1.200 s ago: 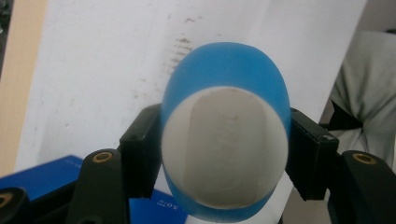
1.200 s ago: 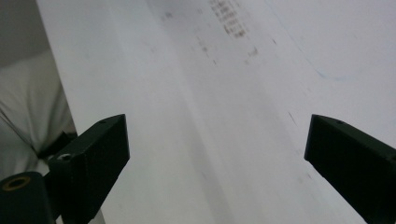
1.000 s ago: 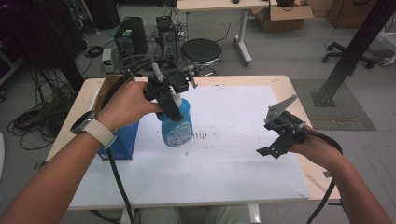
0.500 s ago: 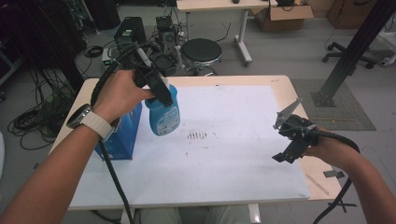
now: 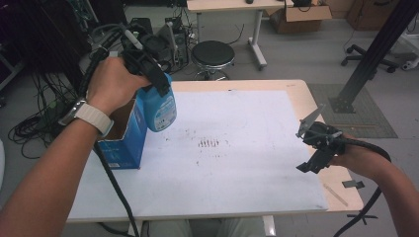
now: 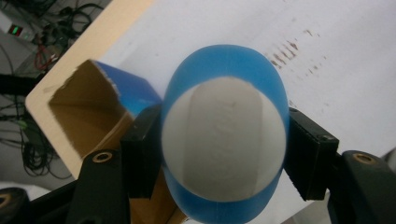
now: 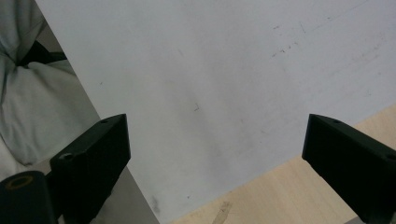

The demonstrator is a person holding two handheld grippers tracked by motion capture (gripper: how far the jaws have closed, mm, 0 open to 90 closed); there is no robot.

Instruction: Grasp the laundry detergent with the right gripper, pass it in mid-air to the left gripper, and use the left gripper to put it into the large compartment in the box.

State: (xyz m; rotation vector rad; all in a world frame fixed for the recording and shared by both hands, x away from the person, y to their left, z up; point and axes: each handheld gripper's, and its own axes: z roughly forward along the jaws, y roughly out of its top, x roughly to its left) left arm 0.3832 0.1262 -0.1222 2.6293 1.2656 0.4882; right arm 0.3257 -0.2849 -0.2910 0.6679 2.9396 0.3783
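One bottle [image 5: 159, 106] hangs upright in my left gripper [image 6: 223, 154], jaws clamped across its sides, just beside the open box [image 5: 121, 133] and above its rim. My right gripper [image 5: 318, 147], jaws apart and empty, sits well apart from the box.

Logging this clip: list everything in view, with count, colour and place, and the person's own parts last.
Bottle: one, blue, held above the table beside the box.
Box: one, blue cardboard, open top, table's left edge.
White sheet: one, covers most of the table, brown marks near its middle.
Table: one, light wood.
Stool: one, black, on the floor beyond the table.
Left gripper: black, shut on the bottle.
Right gripper: black, open, over the sheet's right edge.
Watch: one, white band, left wrist.
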